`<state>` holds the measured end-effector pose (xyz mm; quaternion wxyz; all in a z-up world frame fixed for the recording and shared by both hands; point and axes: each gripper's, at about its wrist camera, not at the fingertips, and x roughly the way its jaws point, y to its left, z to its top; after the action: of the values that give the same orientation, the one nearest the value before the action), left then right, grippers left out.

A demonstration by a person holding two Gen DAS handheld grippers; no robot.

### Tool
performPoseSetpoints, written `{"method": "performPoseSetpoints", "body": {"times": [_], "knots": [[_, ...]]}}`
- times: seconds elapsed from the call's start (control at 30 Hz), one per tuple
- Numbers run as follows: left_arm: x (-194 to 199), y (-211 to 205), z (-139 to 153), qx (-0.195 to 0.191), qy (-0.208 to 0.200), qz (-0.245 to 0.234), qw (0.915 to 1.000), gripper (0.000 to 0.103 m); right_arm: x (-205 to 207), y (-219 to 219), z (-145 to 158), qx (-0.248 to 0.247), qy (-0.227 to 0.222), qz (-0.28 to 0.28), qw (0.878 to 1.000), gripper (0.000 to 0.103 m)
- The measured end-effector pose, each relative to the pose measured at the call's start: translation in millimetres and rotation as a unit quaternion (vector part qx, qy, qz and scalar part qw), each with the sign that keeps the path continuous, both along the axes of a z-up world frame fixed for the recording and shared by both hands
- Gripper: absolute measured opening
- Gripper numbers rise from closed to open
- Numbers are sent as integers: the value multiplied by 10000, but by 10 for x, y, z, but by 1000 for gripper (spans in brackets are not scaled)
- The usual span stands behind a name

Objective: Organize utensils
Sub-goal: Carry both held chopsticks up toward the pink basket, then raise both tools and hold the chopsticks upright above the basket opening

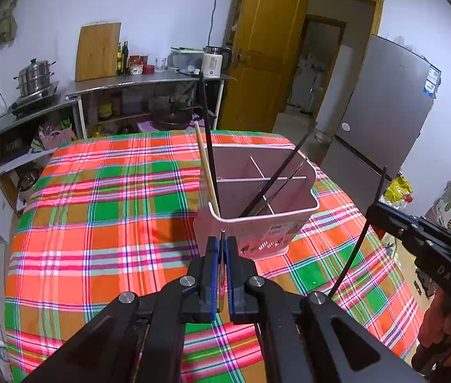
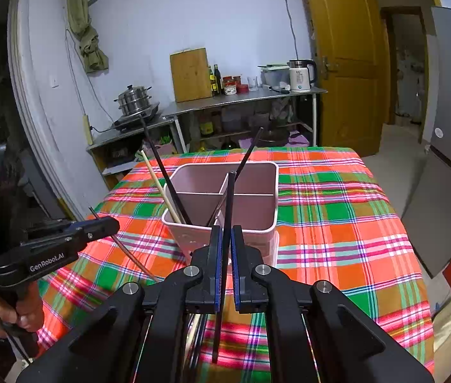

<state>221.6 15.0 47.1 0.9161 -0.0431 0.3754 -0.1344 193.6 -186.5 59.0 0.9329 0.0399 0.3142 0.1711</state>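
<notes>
Here, chopstick point(image 2: 228, 210) above holder rim point(image 2: 219, 226).

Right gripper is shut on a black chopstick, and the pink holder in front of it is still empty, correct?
Not quite. The right gripper does grip a black chopstick, but the pink holder is not empty: the right wrist view shows a wooden chopstick and dark ones in it.

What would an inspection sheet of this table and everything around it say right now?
Surface: plaid tablecloth covers the table.
Job's things: pink utensil holder with dividers, holding a wooden chopstick and dark chopsticks.
Clutter: nothing seen on the cloth.
Grippers: left gripper shut on a thin metal chopstick; right gripper shut on a black chopstick.
Cables: wall cord hanging above the kettle.
Surroundings: steel counter, steamer pot, cutting board, door, fridge.
</notes>
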Motion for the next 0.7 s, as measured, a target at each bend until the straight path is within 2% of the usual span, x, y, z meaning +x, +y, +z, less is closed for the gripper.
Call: {"method": "performPoseSetpoints", "body": {"times": [0.4, 0.7], "knots": [[-145, 41, -16, -14, 153, 20, 9999, 4, -277, -33, 38, -78, -72, 28, 9999, 5], [-290, 88, 187, -147, 21, 8, 9999, 4, -391, -41, 166, -49, -238, 21, 9997, 5]]}}
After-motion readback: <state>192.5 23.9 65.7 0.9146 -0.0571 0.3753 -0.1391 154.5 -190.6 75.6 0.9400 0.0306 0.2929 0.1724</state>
